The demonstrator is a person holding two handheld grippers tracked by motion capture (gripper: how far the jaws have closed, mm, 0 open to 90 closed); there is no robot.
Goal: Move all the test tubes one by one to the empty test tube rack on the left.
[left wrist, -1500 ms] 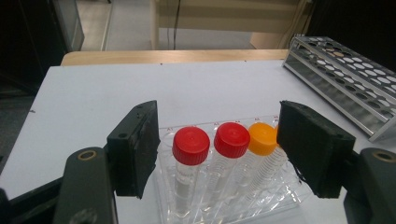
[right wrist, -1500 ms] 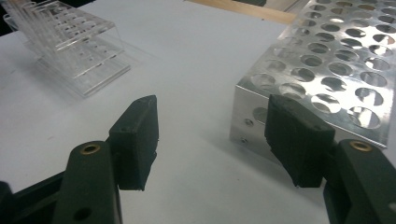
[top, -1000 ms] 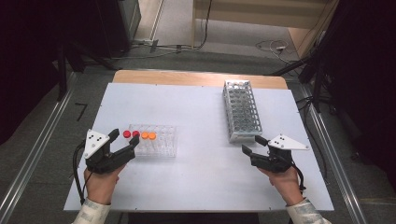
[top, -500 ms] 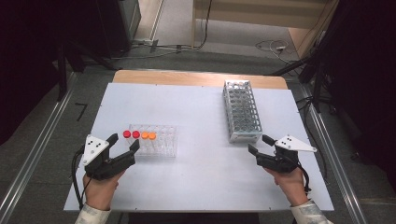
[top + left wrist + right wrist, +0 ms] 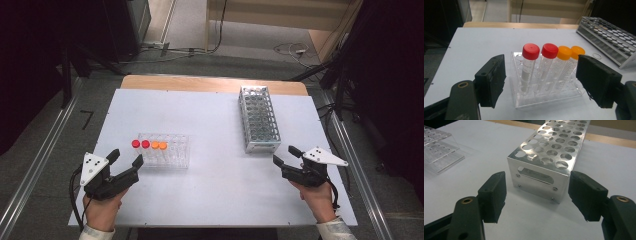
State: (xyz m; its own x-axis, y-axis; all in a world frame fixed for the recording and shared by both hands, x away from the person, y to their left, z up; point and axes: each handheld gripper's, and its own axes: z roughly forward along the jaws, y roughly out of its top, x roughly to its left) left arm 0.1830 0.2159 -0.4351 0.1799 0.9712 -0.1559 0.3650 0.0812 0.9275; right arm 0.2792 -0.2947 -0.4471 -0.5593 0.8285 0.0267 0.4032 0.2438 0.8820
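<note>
Tube racks are sitting apart on the white table (image 5: pixel 200 115): metal rack (image 5: pixel 258 118) right of clear rack (image 5: pixel 165 149), which is holding four capped tubes (image 5: pixel 550 67). We are holding left gripper (image 5: pixel 125 159) and right gripper (image 5: pixel 284 155) nearby, jaws wide, having just been opening, gripping nothing.

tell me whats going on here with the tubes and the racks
A person holds a gripper in each hand over a white table. The left gripper is open and empty, just short of a clear rack holding two red-capped tubes and two orange-capped tubes. The right gripper is open too, facing the near end of an empty metal rack. Nothing is held.
</note>
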